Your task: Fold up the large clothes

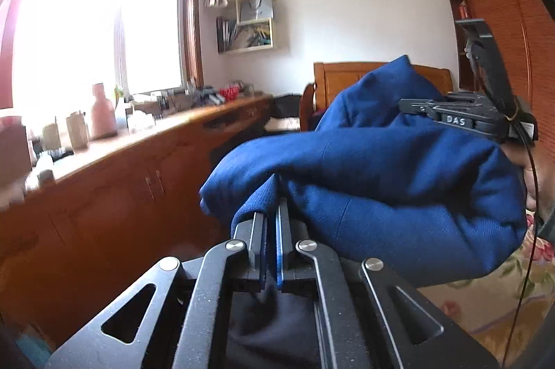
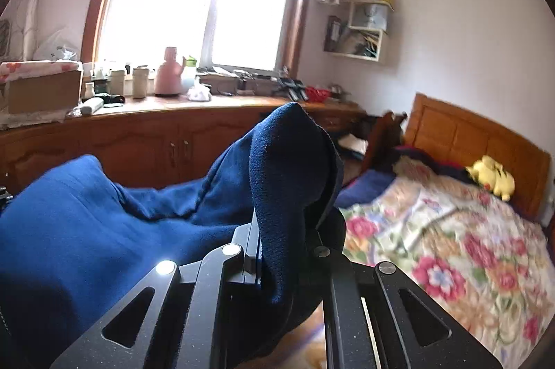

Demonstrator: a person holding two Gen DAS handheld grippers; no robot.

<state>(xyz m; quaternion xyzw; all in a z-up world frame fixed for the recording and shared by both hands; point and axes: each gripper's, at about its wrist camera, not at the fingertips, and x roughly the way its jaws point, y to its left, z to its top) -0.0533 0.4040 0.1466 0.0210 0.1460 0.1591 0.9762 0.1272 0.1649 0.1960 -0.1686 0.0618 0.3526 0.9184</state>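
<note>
While both claws, the left gripper and right gripper, are clamped on the deep-blue knitted cloth garment, it hangs bunched between them above the floral quilted bed; judging by this, no neat fold exists yet.
</note>
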